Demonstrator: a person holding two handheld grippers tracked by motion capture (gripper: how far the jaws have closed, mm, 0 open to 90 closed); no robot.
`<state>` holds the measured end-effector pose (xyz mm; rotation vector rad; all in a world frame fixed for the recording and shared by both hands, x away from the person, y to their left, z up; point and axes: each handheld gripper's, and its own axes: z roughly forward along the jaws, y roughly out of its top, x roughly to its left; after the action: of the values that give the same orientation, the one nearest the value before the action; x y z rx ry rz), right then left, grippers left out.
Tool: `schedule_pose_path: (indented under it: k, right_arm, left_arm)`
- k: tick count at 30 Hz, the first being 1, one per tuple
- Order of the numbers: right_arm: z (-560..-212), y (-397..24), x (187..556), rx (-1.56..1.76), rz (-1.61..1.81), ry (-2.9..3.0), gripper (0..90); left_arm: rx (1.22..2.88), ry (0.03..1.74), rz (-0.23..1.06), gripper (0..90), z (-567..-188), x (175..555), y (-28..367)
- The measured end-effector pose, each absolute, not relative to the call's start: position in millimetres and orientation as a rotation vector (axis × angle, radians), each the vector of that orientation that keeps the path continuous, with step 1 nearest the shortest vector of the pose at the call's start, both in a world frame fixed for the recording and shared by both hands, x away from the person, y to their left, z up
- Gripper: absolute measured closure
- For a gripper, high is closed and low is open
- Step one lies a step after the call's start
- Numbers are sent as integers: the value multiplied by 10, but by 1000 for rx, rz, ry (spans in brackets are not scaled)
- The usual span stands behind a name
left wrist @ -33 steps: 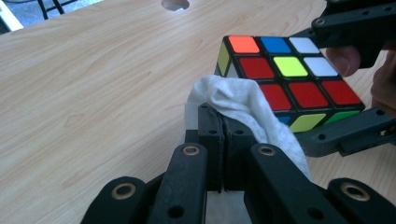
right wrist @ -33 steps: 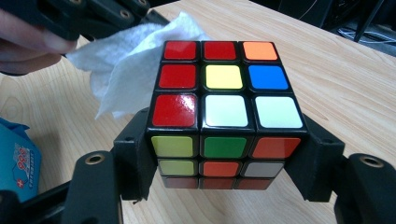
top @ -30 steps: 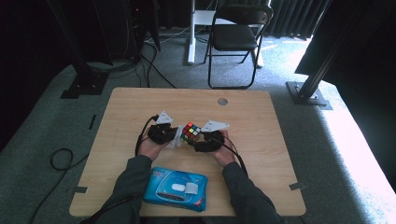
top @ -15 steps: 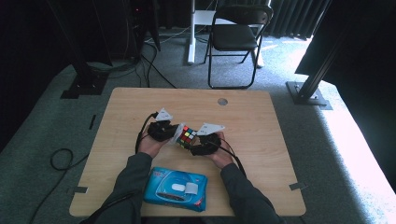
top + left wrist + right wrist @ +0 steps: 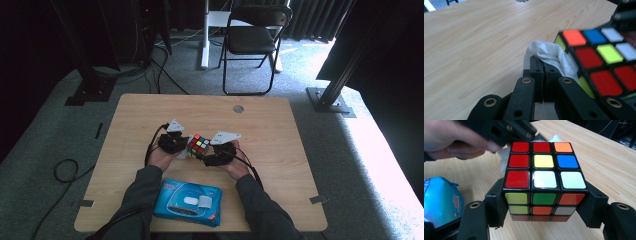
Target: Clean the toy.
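High view showed the puzzle cube (image 5: pixel 198 145) mid-table (image 5: pixel 280 150), bare wood beyond it. Right gripper (image 5: pixel 544 202) clamped the cube's sides; left gripper (image 5: pixel 543 67), beside the cube, pinched a white wipe (image 5: pixel 551 53) against it.

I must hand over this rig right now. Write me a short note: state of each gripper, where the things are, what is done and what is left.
Left gripper: jaws shut on the white wipe, pressed against the puzzle cube's side.
Right gripper: jaws shut on the puzzle cube, holding it just above the table.
Wipe pack: near table edge, between the forearms.
Done: wipe taken, cube gripped, wipe at the cube.
Left: probably wipe the other faces, then set the cube down.
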<state>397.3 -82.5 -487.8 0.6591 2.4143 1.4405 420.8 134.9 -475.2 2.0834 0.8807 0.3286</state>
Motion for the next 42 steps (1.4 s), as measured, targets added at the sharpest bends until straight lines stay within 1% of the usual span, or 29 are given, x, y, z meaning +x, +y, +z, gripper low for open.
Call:
schedule_pose_path:
  k: [22,28,38,42]
  right_arm:
    - [-4789,-932,4037,746,1446,2329,343]
    - [-4758,-948,4049,767,1458,2302,343]
    - [-4725,-957,4064,793,1479,2275,343]
    - [-4720,-962,4071,808,1492,2261,343]
  left_arm:
    - [2070,889,291,886,-4851,4198,1388]
    - [2035,891,262,886,-4836,4205,1416]
    - [2033,897,267,886,-4858,4190,1417]
    - [2002,902,222,885,-4880,4196,1436]
